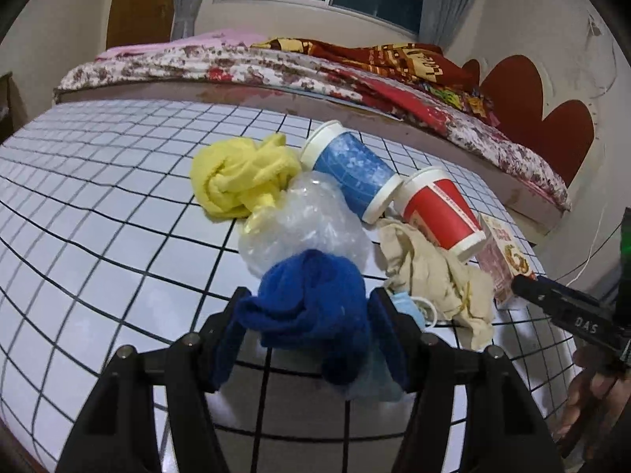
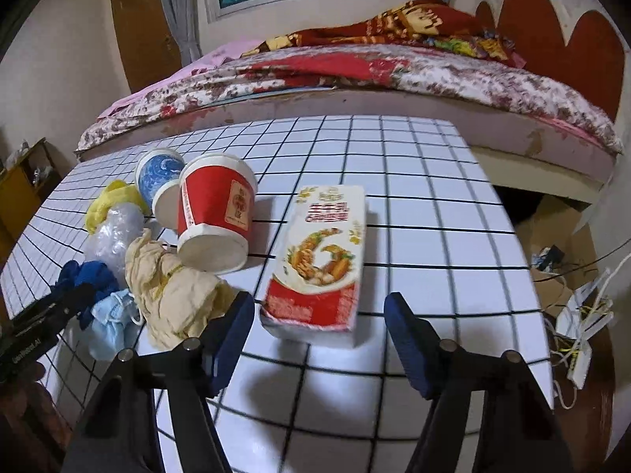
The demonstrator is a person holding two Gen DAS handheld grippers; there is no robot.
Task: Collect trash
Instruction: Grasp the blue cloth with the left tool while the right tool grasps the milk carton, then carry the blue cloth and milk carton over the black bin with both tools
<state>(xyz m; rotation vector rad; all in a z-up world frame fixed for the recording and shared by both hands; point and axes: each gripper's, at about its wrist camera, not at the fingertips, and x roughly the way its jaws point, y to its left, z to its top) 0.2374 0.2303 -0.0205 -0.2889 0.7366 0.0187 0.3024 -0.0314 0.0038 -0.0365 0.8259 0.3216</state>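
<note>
Trash pile on a gridded table (image 2: 414, 205). Left gripper (image 1: 309, 325) clamps the blue cloth (image 1: 311, 295), which hides the plastic wrap (image 1: 303, 220) and face mask (image 1: 410, 307) behind it. Right gripper (image 2: 319, 315) stands half-wide, its pads flanking the carton (image 2: 323, 260) without touching. Red cup (image 2: 215, 216) overlaps the blue cup (image 2: 157, 173) behind it.

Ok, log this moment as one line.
left gripper: fingers shut on blue cloth | right gripper: open, straddling carton | cups untouched
</note>
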